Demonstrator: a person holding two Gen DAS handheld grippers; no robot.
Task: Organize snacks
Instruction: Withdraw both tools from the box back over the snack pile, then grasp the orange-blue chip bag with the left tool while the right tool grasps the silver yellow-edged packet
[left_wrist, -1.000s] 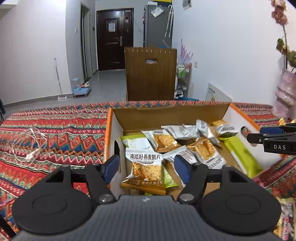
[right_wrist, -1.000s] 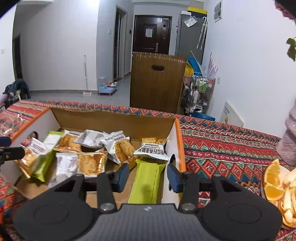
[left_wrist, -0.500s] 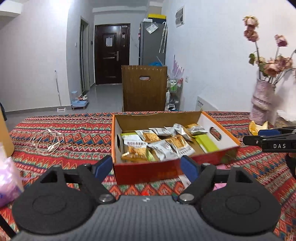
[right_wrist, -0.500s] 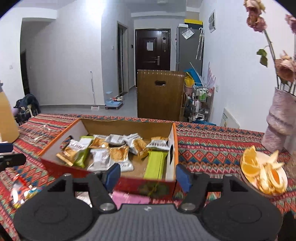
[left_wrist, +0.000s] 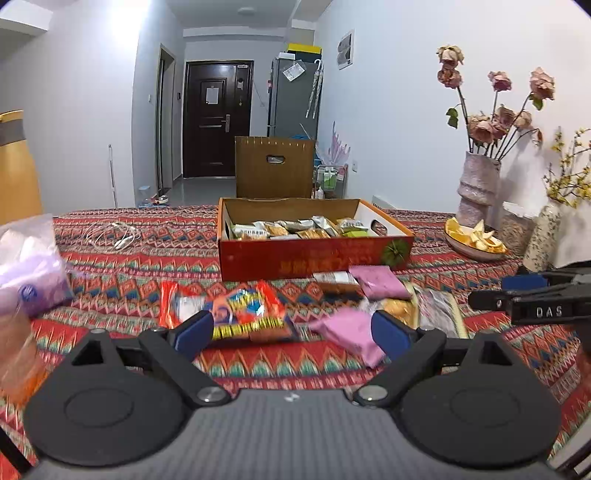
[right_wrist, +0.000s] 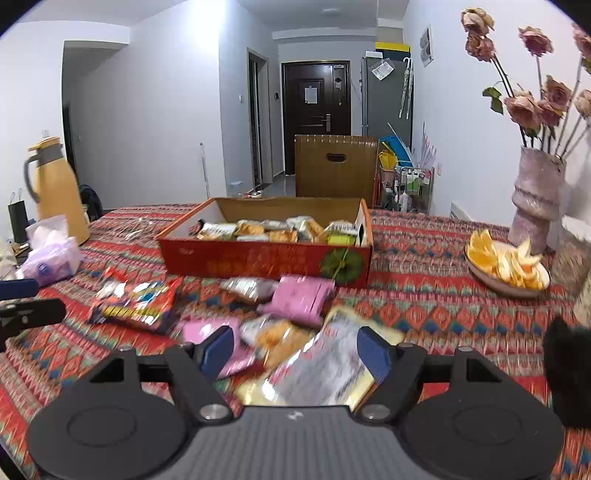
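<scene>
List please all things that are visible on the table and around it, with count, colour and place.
cardboard box: one, red outside, table centre, holding many snack packets
loose snack packets: several, pink, orange, silver, on the cloth before the box
tablecloth: one, red patterned, covers the table
plate of orange pieces: one, right of the box
vase with dried flowers: one, pinkish, far right
thermos jug: one, yellow, far left
tissue pack: one, purple, left
white cable: one, left of the box
wooden chair: one, brown, behind the table
left gripper: empty, jaws opening
right gripper: empty, jaws opening
</scene>
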